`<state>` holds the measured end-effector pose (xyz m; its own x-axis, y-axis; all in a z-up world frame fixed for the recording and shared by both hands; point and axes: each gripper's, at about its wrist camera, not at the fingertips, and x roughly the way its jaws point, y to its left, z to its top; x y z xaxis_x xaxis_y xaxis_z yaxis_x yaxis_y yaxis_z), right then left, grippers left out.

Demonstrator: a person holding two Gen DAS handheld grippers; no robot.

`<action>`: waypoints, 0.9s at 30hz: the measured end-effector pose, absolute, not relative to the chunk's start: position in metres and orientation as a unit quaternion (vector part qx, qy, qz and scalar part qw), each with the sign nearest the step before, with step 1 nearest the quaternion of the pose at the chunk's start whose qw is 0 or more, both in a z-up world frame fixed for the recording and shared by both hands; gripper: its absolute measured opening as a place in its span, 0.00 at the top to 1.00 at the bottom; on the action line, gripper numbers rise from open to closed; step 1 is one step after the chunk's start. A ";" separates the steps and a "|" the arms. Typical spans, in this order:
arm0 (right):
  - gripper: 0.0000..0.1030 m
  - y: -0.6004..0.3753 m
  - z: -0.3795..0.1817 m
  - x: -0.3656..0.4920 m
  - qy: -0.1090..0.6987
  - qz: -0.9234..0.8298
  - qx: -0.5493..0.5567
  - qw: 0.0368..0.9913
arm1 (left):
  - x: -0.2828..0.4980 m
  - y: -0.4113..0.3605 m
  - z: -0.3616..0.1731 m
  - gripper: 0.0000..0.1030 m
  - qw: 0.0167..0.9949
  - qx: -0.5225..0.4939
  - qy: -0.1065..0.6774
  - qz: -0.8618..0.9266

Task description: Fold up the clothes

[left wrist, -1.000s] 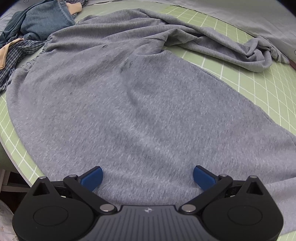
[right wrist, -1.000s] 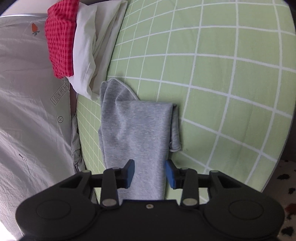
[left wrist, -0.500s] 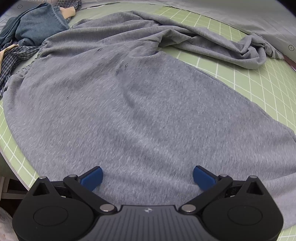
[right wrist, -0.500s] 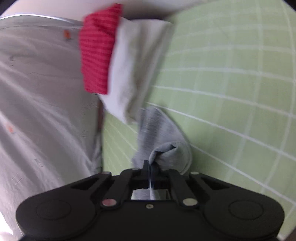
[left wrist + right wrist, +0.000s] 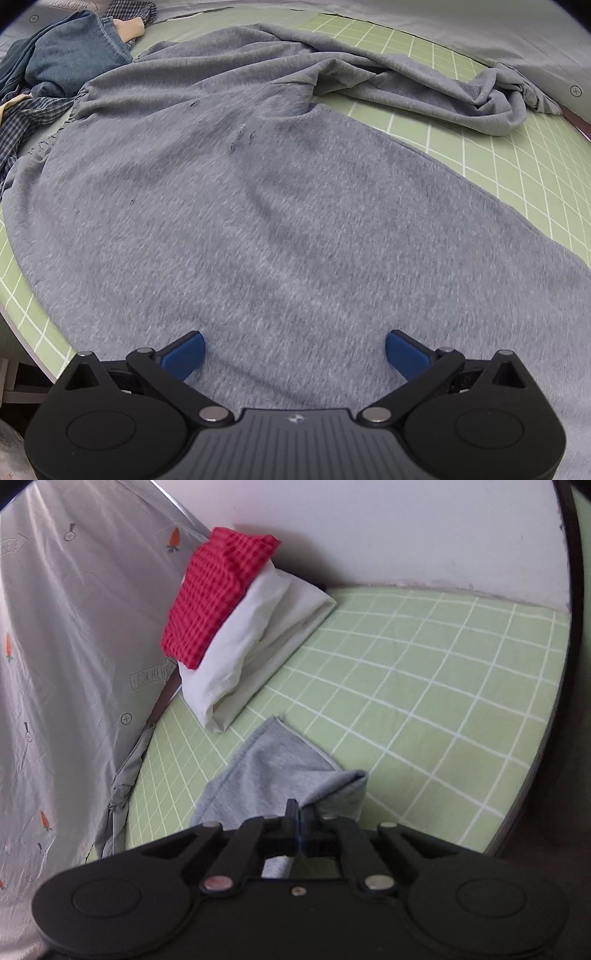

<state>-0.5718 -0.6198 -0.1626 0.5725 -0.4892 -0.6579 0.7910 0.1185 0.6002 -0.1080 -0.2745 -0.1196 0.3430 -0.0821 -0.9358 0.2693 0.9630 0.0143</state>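
Note:
A large grey sweatshirt-like garment (image 5: 258,206) lies spread over the green checked sheet (image 5: 517,155), one sleeve (image 5: 424,88) bunched toward the far right. My left gripper (image 5: 294,350) hovers low over the near part of the cloth, blue fingers wide apart and holding nothing. In the right wrist view, my right gripper (image 5: 298,812) is shut on the end of a grey garment piece (image 5: 273,771), lifting its edge off the sheet (image 5: 424,686).
A pile of denim (image 5: 70,55) and plaid clothes (image 5: 26,122) sits at the far left. A folded red checked cloth (image 5: 218,590) on folded white cloth (image 5: 258,642) rests by the wall. Silver printed sheeting (image 5: 74,646) runs along the left. The bed edge (image 5: 535,775) curves at right.
My right gripper closed on the grey cloth end and raised it, tilting the view toward the wall. The left gripper stayed open and crept slightly forward over the garment.

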 end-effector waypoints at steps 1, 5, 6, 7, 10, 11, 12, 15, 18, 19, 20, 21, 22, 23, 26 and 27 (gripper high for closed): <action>0.98 -0.622 -0.168 -0.573 0.151 -0.432 0.513 0.726 | -0.108 -0.275 -0.120 0.00 0.814 0.083 0.564 -0.108; 0.87 -0.631 -0.192 -0.578 0.118 -0.424 0.587 0.680 | -0.106 -0.274 -0.120 0.00 0.812 0.085 0.567 -0.110; 0.72 -0.632 -0.195 -0.580 0.107 -0.426 0.599 0.670 | -0.106 -0.274 -0.120 0.00 0.813 0.085 0.566 -0.110; 0.64 -0.633 -0.196 -0.581 0.101 -0.431 0.607 0.660 | -0.106 -0.274 -0.119 0.00 0.813 0.085 0.565 -0.111; 0.64 -0.634 -0.199 -0.585 0.104 -0.450 0.627 0.628 | -0.106 -0.274 -0.119 0.00 0.813 0.085 0.565 -0.111; 0.64 -0.635 -0.199 -0.587 0.101 -0.455 0.627 0.624 | -0.105 -0.274 -0.119 0.00 0.813 0.085 0.566 -0.111; 0.64 -0.636 -0.198 -0.590 0.095 -0.459 0.626 0.624 | -0.105 -0.274 -0.119 0.00 0.812 0.086 0.566 -0.111; 0.74 -0.639 -0.195 -0.596 0.079 -0.470 0.620 0.623 | -0.104 -0.273 -0.118 0.00 0.811 0.086 0.567 -0.112; 0.97 -0.642 -0.192 -0.603 0.063 -0.481 0.615 0.622 | -0.104 -0.273 -0.118 0.00 0.812 0.085 0.567 -0.111; 0.97 -0.643 -0.191 -0.606 0.058 -0.484 0.613 0.622 | -0.104 -0.273 -0.118 0.00 0.812 0.085 0.567 -0.110; 0.98 -0.644 -0.190 -0.608 0.052 -0.488 0.611 0.621 | -0.104 -0.274 -0.118 0.00 0.812 0.085 0.567 -0.110; 0.98 -0.645 -0.189 -0.610 0.047 -0.491 0.609 0.621 | -0.104 -0.274 -0.118 0.00 0.812 0.085 0.567 -0.110; 0.99 -0.646 -0.188 -0.612 0.041 -0.495 0.607 0.620 | -0.104 -0.274 -0.118 0.00 0.812 0.085 0.567 -0.110; 0.99 -0.647 -0.187 -0.615 0.036 -0.498 0.605 0.620 | -0.104 -0.274 -0.118 0.00 0.813 0.084 0.566 -0.110; 0.99 -0.652 -0.178 -0.610 0.101 -0.523 0.553 0.641 | -0.105 -0.274 -0.118 0.00 0.814 0.083 0.564 -0.110; 0.99 -0.653 -0.177 -0.607 0.124 -0.527 0.537 0.647 | -0.105 -0.274 -0.118 0.00 0.813 0.083 0.565 -0.109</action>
